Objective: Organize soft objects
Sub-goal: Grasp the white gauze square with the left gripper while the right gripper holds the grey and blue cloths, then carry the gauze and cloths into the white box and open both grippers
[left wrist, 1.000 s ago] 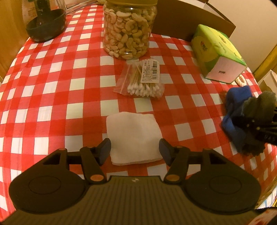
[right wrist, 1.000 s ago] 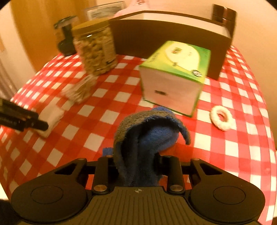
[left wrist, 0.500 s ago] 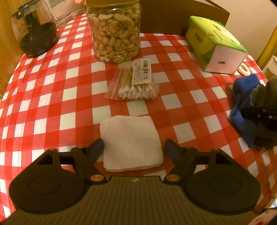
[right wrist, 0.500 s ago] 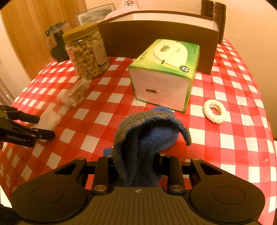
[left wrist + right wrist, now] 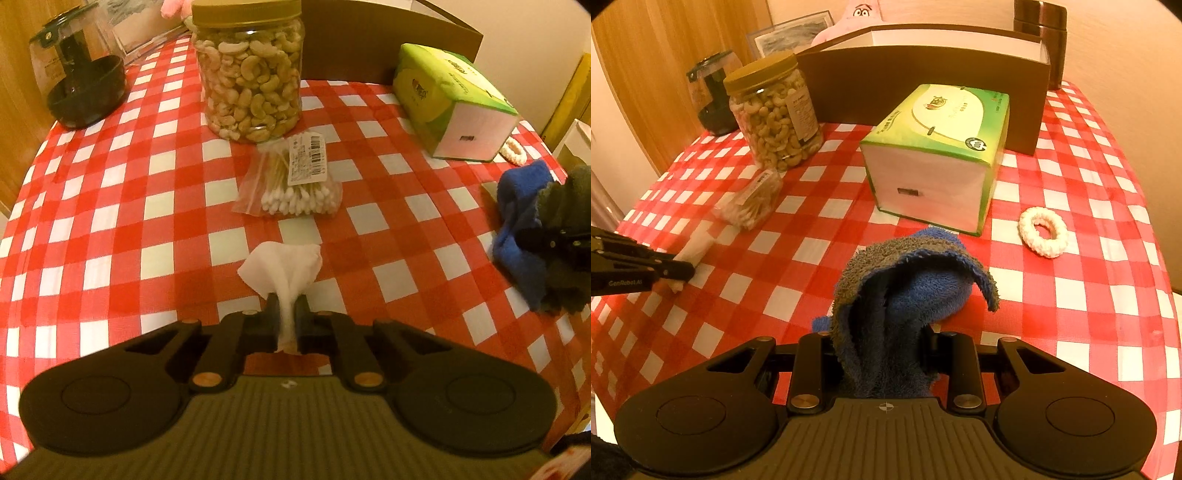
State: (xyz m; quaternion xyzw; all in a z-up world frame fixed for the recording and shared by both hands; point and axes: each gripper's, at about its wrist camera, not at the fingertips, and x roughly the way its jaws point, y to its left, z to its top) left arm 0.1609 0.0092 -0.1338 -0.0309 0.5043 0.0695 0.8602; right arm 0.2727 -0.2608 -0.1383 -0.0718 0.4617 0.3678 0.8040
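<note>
The left gripper [image 5: 287, 301] had just closed on the white cloth [image 5: 282, 264], bunching it on the checked tablecloth [image 5: 110, 221]. The right gripper [image 5: 882, 336] clamped a blue-grey towel [image 5: 905, 288]. With 1 thin pinch, the cloth could slip free when lifted.

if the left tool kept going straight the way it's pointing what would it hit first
Probably the checked tablecloth just ahead, since the left tool, pinching the white cloth, points steeply down. Further along sits the bag of cotton swabs; depth is uncertain.

Swabs [image 5: 291, 184] before nut jar [image 5: 251, 74]
</note>
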